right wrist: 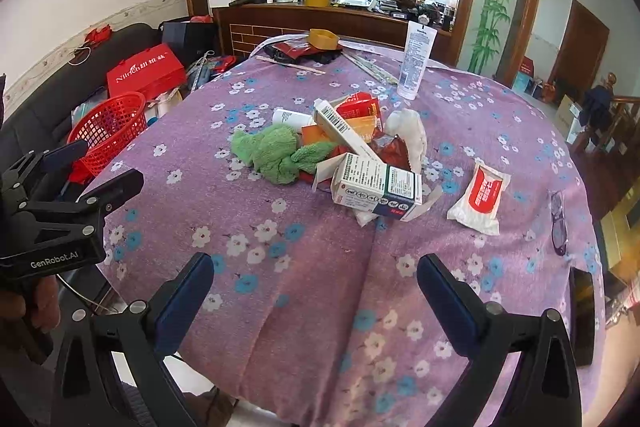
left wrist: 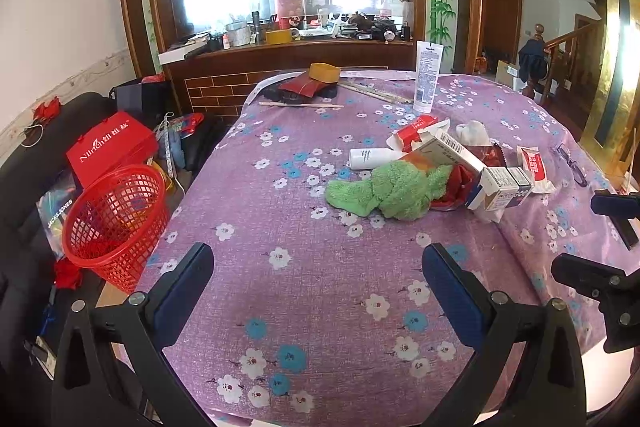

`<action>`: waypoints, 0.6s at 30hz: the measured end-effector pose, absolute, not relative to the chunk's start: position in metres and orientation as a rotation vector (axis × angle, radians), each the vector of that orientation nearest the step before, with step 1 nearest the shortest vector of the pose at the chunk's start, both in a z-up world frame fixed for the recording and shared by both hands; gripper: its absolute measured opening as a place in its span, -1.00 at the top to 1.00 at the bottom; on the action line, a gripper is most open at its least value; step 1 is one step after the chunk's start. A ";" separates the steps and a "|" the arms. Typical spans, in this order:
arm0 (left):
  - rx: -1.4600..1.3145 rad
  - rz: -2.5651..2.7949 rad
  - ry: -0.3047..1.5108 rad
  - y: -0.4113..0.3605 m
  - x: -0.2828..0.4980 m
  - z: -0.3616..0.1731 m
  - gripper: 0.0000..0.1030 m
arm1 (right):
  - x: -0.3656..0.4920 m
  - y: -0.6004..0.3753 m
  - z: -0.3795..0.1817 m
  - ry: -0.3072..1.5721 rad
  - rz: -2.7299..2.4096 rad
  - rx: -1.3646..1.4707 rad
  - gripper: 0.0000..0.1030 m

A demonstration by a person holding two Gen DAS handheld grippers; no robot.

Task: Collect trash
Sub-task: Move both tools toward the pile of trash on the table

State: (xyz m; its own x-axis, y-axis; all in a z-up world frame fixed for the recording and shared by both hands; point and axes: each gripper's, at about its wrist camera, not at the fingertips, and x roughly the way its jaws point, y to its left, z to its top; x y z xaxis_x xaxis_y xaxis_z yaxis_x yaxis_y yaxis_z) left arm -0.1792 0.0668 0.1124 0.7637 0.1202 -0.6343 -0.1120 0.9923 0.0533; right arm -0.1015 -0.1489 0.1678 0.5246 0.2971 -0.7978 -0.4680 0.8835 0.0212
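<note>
Trash pile [right wrist: 360, 155] mid-table, one red basket [left wrist: 116, 223], two hand-held grippers [left wrist: 318, 279] [right wrist: 316, 287] wide, empty.

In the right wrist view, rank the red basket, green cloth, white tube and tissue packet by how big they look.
1. Green cloth and red basket: look alike.
2. White tube.
3. Tissue packet, nearer, so unsure.

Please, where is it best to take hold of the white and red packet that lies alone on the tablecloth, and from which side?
Grip the packet across its short width, near the middle, coming from above with the right gripper, which is open and nearer. It lies flat and apart from the pile of boxes, so both long edges look free for the fingers. It seems soft, so a light squeeze is probably enough.
</note>
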 end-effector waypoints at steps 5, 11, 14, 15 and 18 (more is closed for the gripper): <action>0.030 0.135 0.692 0.064 -0.177 0.114 -1.00 | -0.096 -0.153 0.166 0.909 0.470 -0.190 -0.99; 0.053 0.137 0.699 0.060 -0.177 0.112 -1.00 | -0.092 -0.154 0.163 0.918 0.477 -0.180 -0.99; 0.058 0.133 0.704 0.058 -0.177 0.110 -1.00 | -0.092 -0.154 0.163 0.921 0.477 -0.177 -0.99; 0.061 0.132 0.704 0.057 -0.177 0.110 -1.00 | -0.091 -0.154 0.162 0.923 0.478 -0.177 -0.99; 0.070 0.126 0.705 0.054 -0.177 0.109 -1.00 | -0.090 -0.155 0.160 0.929 0.477 -0.176 -0.99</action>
State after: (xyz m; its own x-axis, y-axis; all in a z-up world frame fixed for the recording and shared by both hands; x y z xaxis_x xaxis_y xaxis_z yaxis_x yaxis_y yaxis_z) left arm -0.1771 0.0539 0.1093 0.7546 0.1393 -0.6412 -0.0921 0.9900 0.1067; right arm -0.0905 -0.1546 0.1601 0.5036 0.3184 -0.8031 -0.4671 0.8824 0.0569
